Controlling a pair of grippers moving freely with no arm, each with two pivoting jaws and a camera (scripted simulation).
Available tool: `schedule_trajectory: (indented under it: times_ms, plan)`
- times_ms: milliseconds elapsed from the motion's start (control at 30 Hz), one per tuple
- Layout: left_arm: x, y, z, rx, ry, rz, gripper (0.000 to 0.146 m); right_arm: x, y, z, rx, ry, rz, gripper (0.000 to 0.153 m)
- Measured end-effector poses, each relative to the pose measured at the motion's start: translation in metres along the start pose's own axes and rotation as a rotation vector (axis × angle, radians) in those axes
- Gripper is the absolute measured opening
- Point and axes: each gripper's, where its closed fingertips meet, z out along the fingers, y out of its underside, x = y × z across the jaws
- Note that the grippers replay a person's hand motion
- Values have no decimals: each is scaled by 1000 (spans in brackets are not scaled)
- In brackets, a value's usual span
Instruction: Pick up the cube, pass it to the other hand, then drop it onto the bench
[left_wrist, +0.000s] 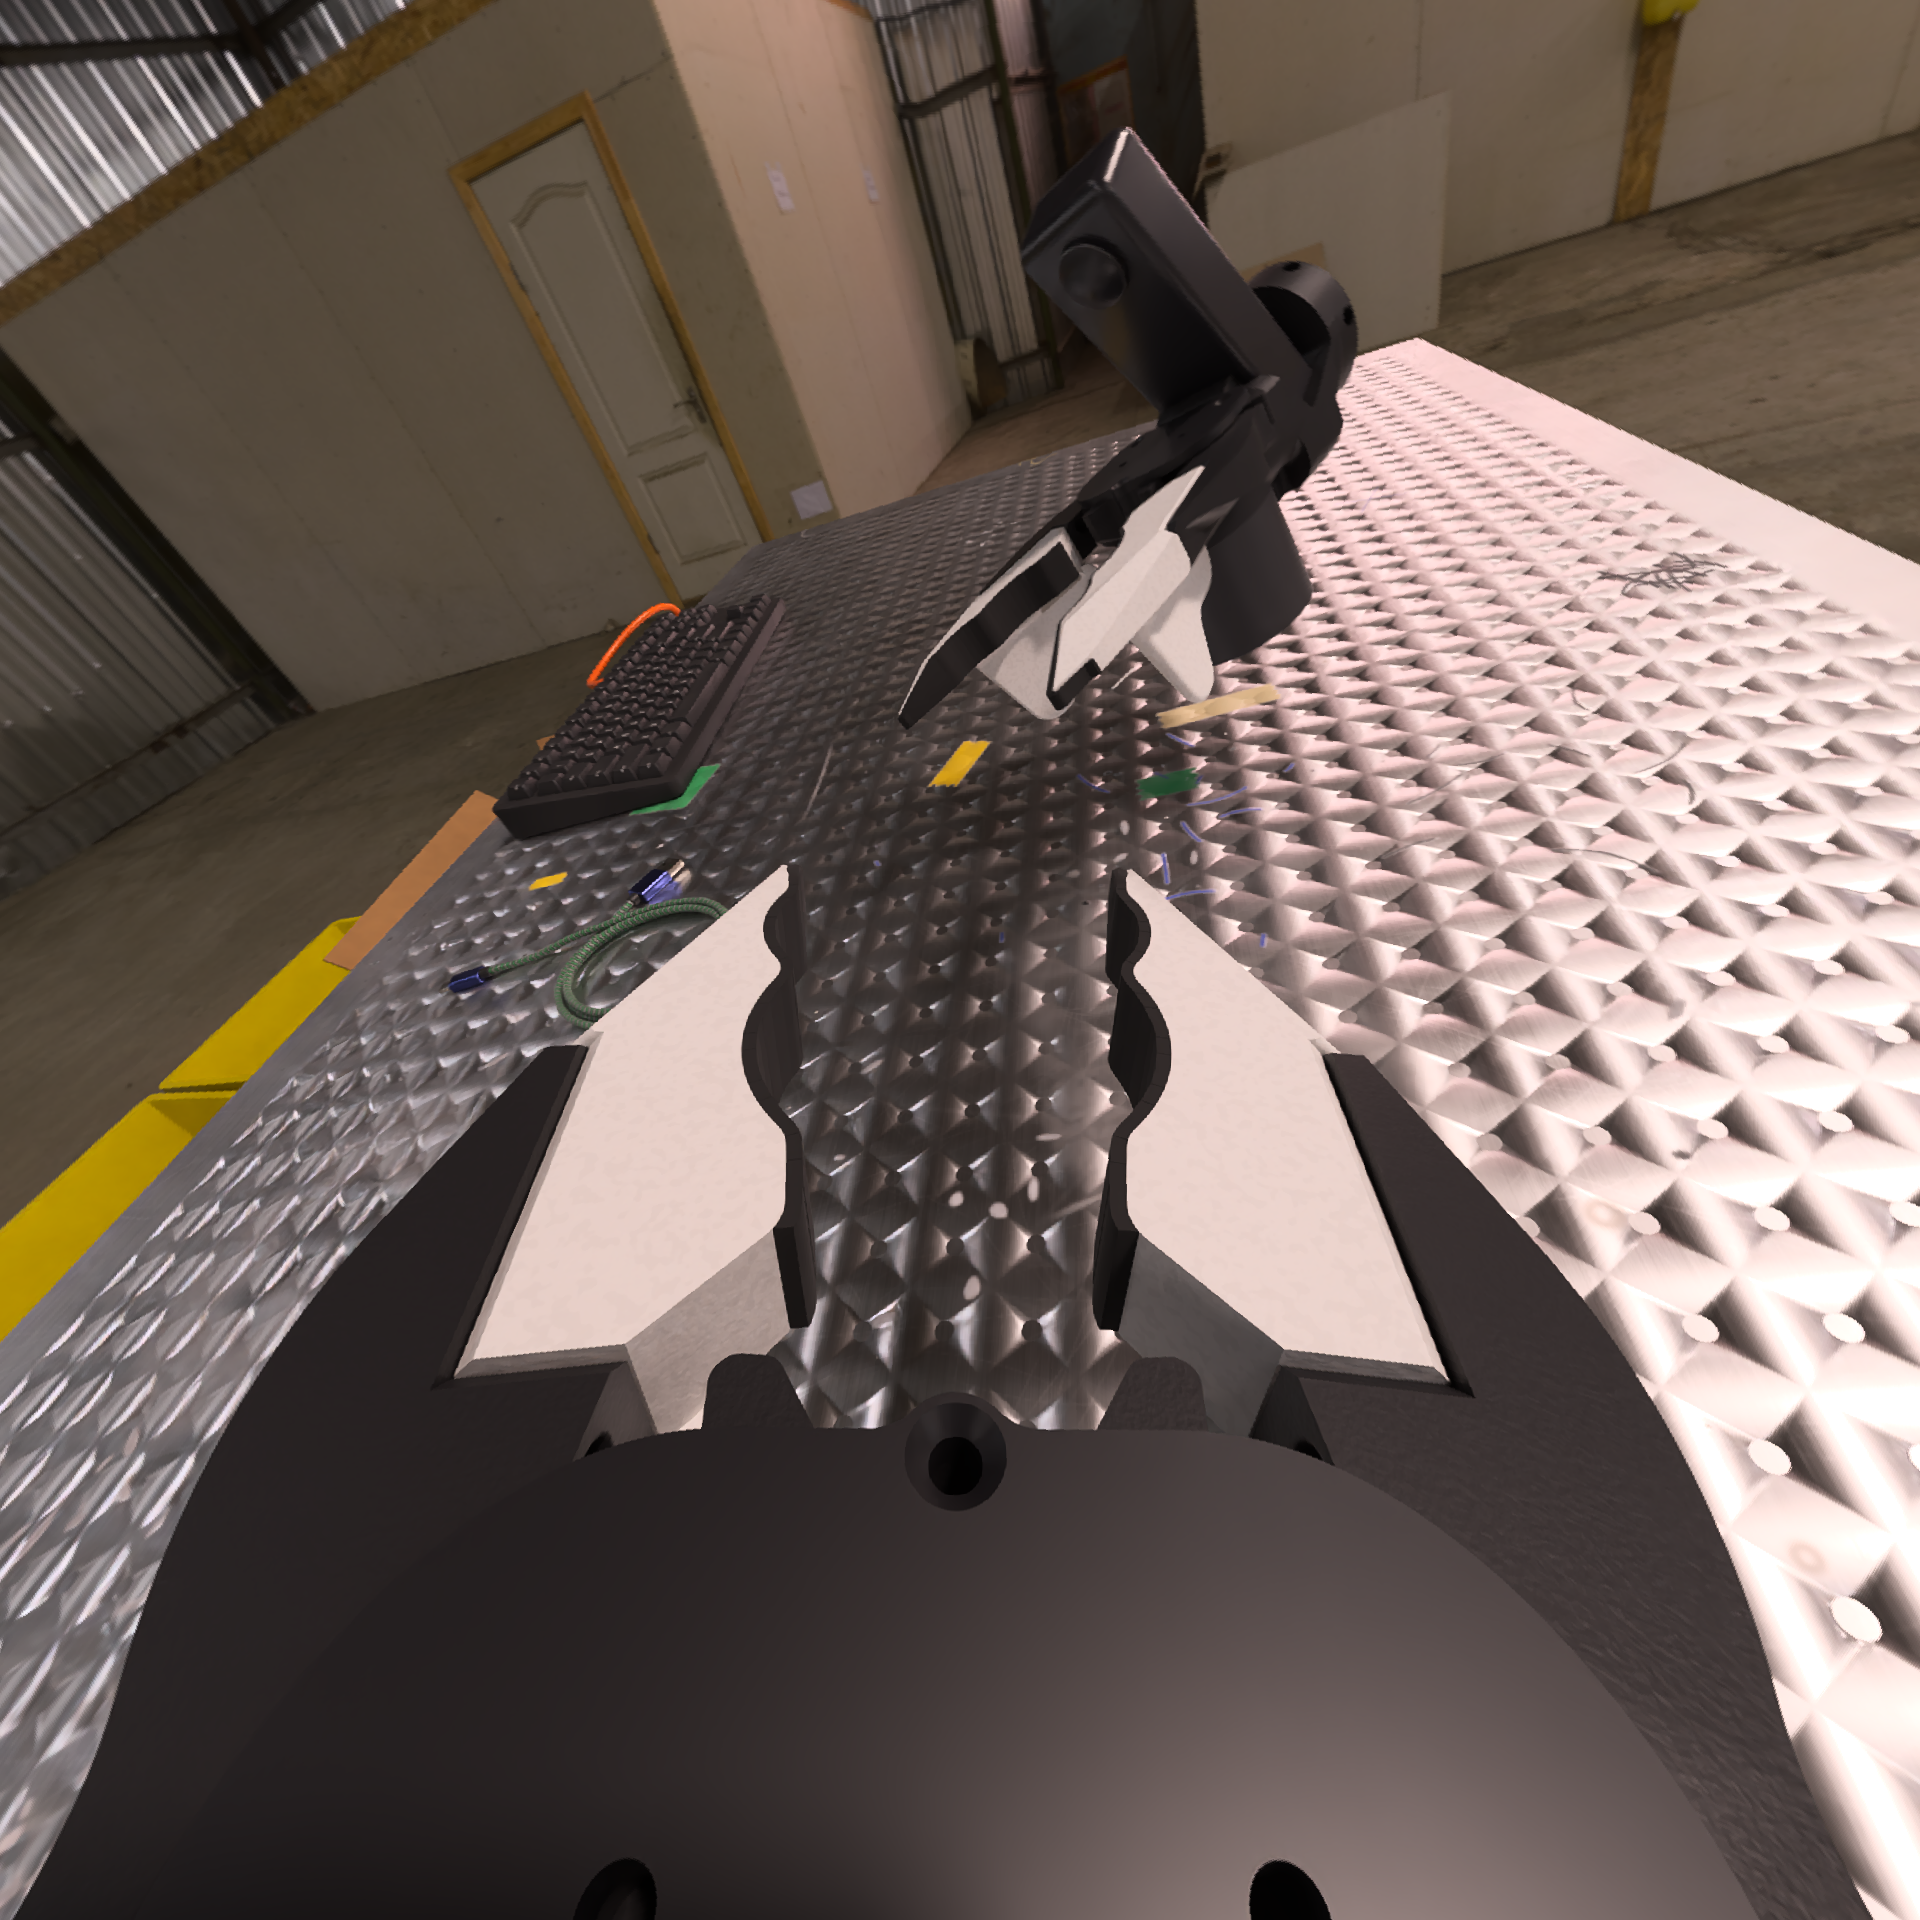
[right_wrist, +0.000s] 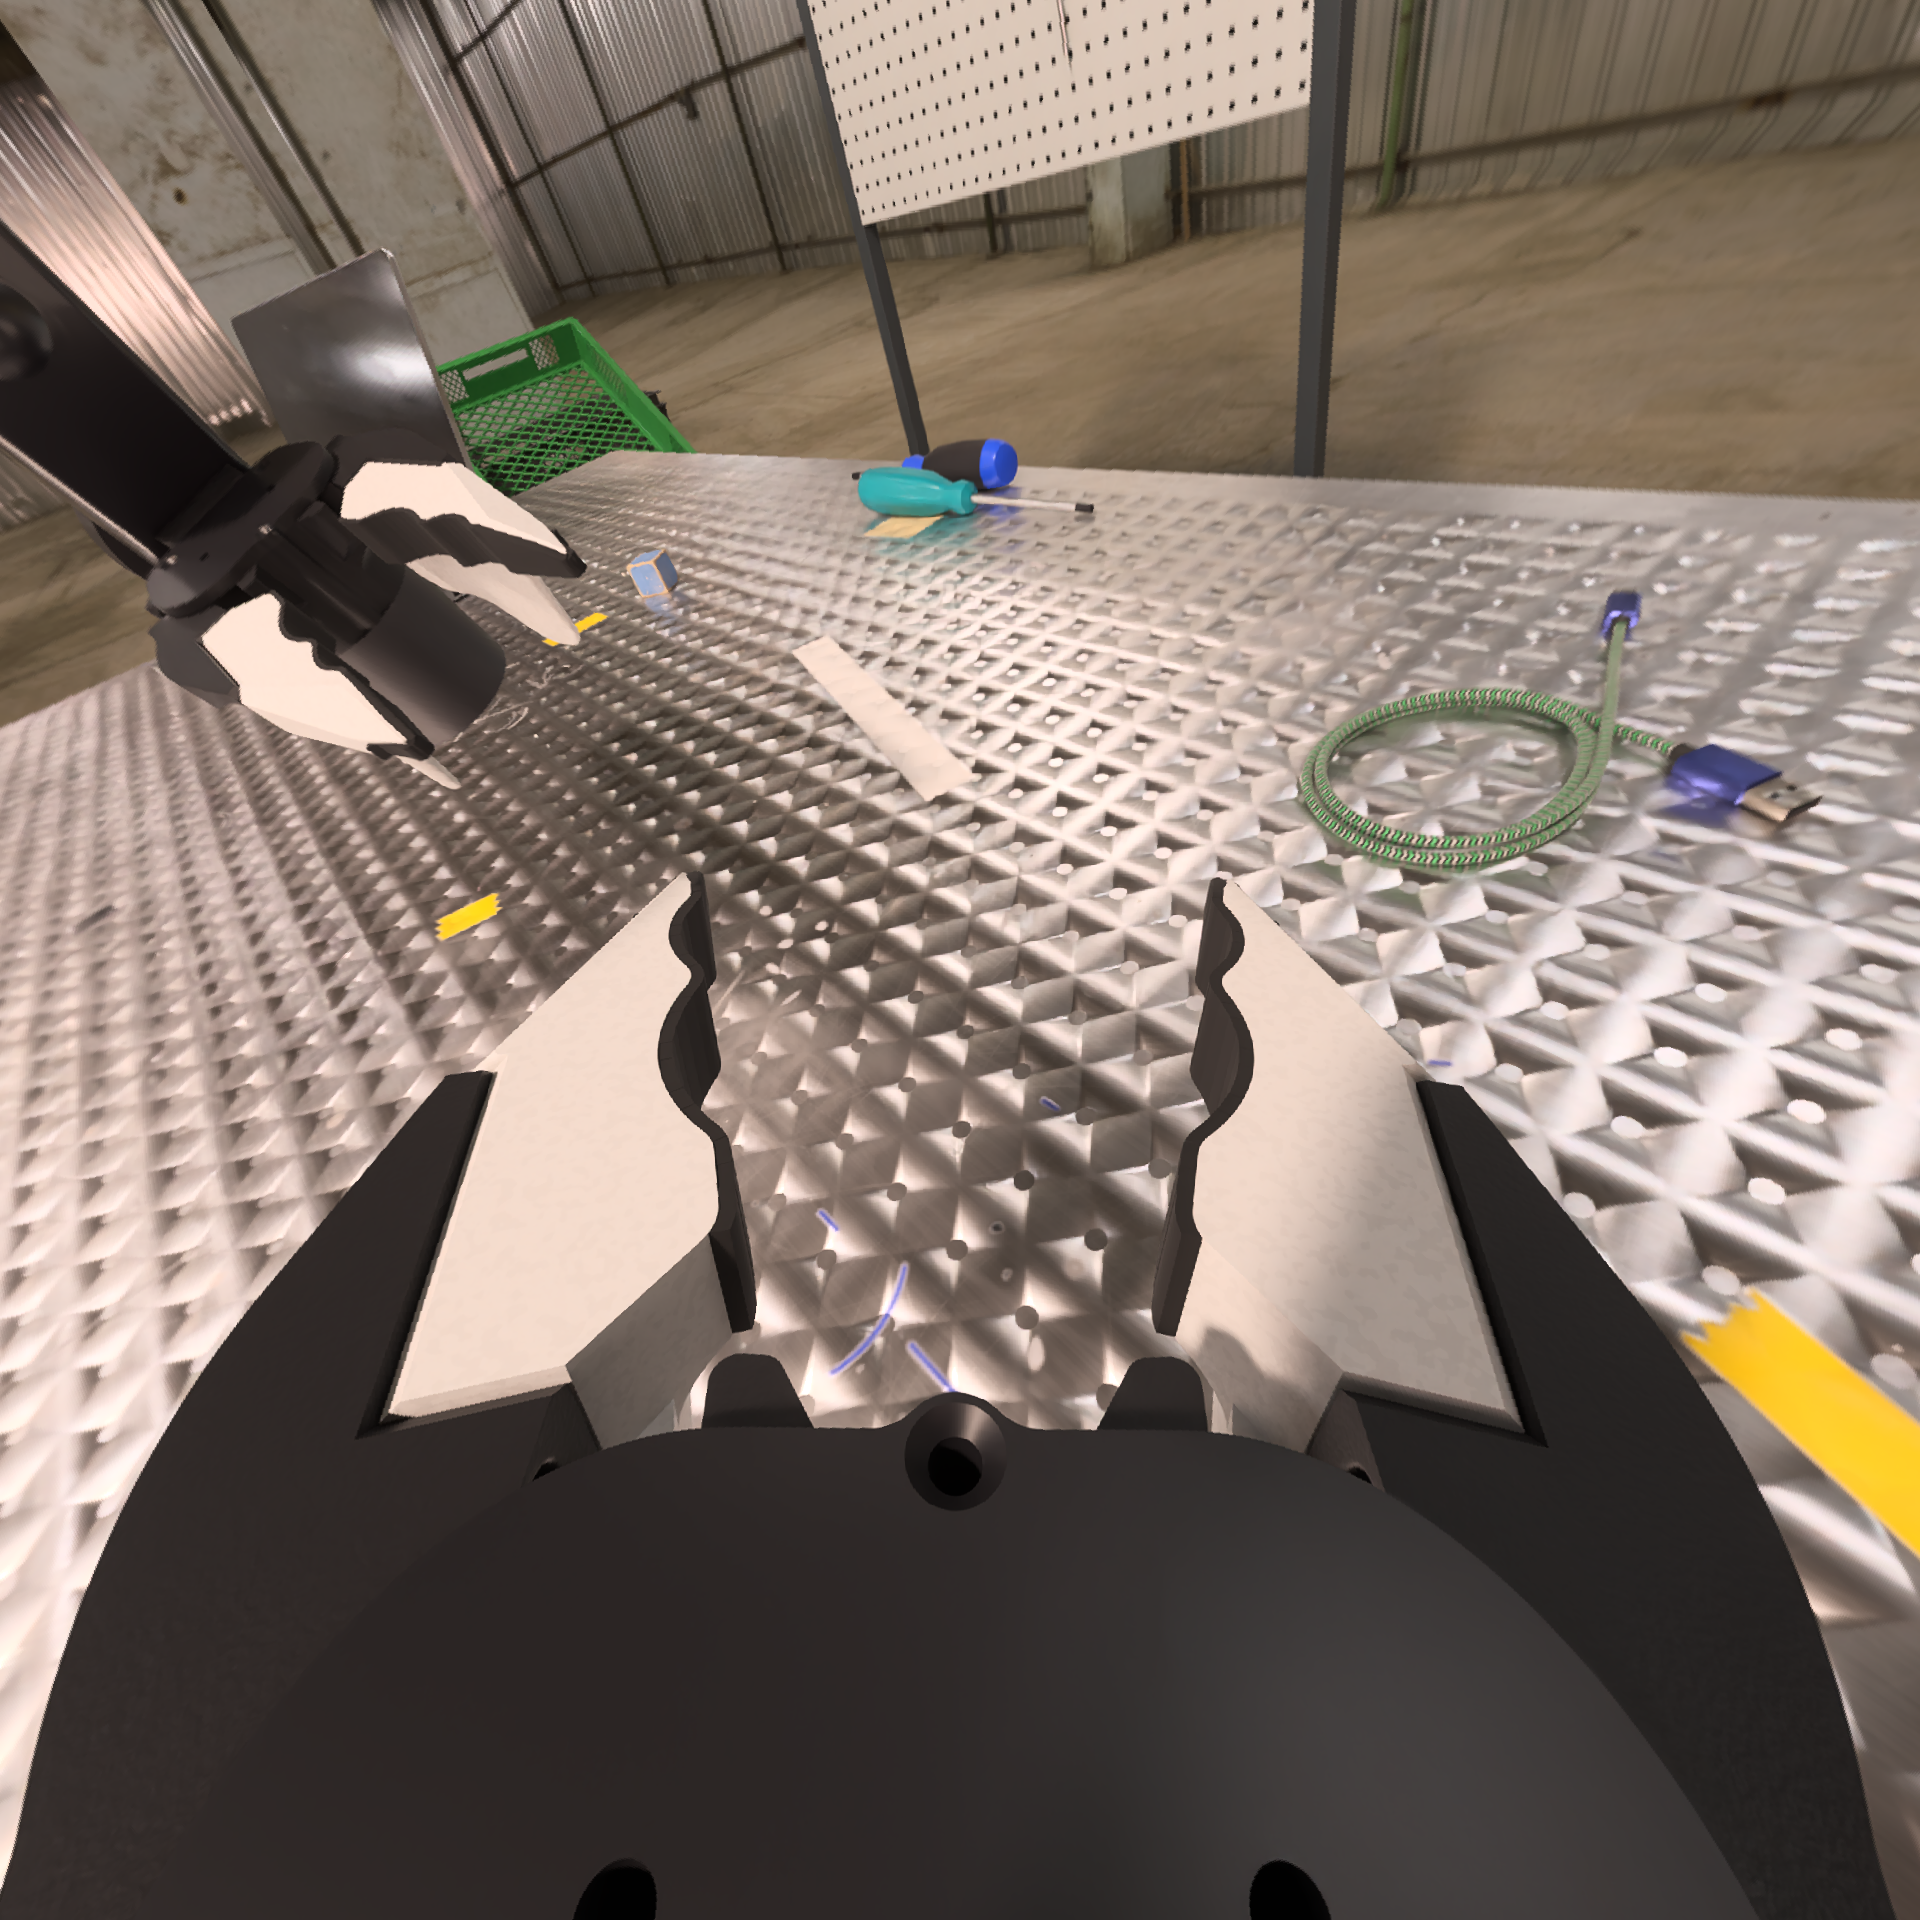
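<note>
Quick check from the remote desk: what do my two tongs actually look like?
Both match. The left tongs and right tongs each have a rounded matte black body, two wedge-shaped off-white fingers in black holders, and wavy black inner pads. No cables, sleeves or markings show.

bench (right_wrist: 1351, 1039): shiny embossed metal | cable (right_wrist: 1455, 821): braided cloth | keyboard (left_wrist: 644, 717): matt plastic

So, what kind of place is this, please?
Probably a workshop inside a warehouse-like hall. A perforated metal bench holds screwdrivers and a cable, a pegboard stands behind it, and the walls are corrugated metal.
</note>
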Motion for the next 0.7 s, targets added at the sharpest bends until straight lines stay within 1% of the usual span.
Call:
schedule_trajectory:
  times_ms: [100,167,233,267,333,367,467,533,600,667,700]
  plan:
    - [-10,-6,-11,-9,-55,-9,64,-4,-1,0,47,16,-75,94]
    - [-23,-16,-32,-38,-117,6,67,-10,-2,-2,80,5,-102,93]
    - [-41,-29,-66,-100,-187,56,67,-13,-1,-3,103,-16,-94,91]
    - [-53,-33,-88,-161,-226,90,67,-15,-1,-4,112,-32,-78,91]
    - [-79,-33,-139,-346,-282,145,65,-17,0,-4,121,-59,-46,91]
    - [-92,-29,-166,-463,-293,146,64,-18,1,-4,119,-72,-35,91]
    - [-134,-3,-245,-797,-332,71,65,-21,3,-1,108,-94,-23,91]
    - [-156,24,-286,-978,-344,-5,72,-25,5,2,92,-102,-40,90]
    - [-168,56,-316,-1138,-312,-69,80,-29,7,4,70,-109,-62,90]
    - [-174,88,-336,-1268,-246,-98,86,-31,9,6,58,-115,-77,90]
    - [-176,103,-343,-1321,-217,-113,86,-32,10,6,58,-118,-82,90]
